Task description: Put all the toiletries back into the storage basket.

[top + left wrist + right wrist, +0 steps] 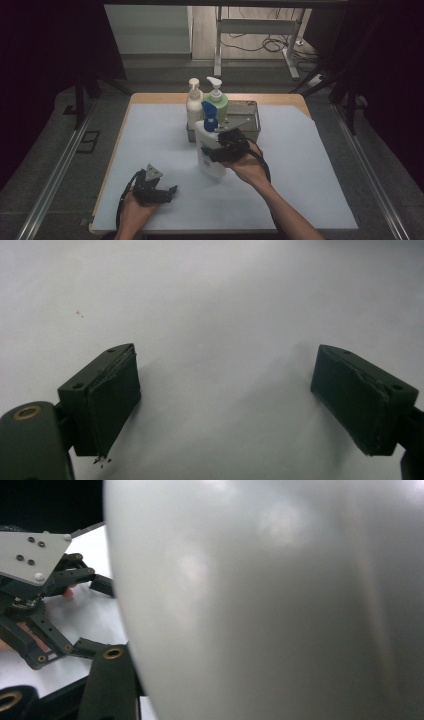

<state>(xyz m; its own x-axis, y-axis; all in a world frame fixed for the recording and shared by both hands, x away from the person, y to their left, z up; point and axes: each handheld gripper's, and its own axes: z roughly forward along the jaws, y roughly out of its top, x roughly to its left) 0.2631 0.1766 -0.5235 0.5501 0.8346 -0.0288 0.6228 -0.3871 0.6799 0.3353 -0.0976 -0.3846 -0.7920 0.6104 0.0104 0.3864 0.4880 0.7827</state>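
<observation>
High view: tray (pixel 251 106) holds two pump bottles (pixel 216 102); right gripper (pixel 220 150) clamps white bottle (pixel 209 155) (left gripper (pixel 159 192) agape)

A table (pixel 150 150) covered in pale sheet has wide bare stretches along its left side, its right side and its near edge. At the far middle, a metal tray (pixel 248 125) blocks the way, with two pump bottles (pixel 206 102) standing upright at its left end. Just in front of the tray, a white bottle with a blue cap (pixel 209 150) is clamped in the right hand-held gripper (pixel 220 150), closing off the centre. The left hand-held gripper (pixel 159 191) sits near the front left, jaws apart over bare surface, well apart from the bottles.
</observation>
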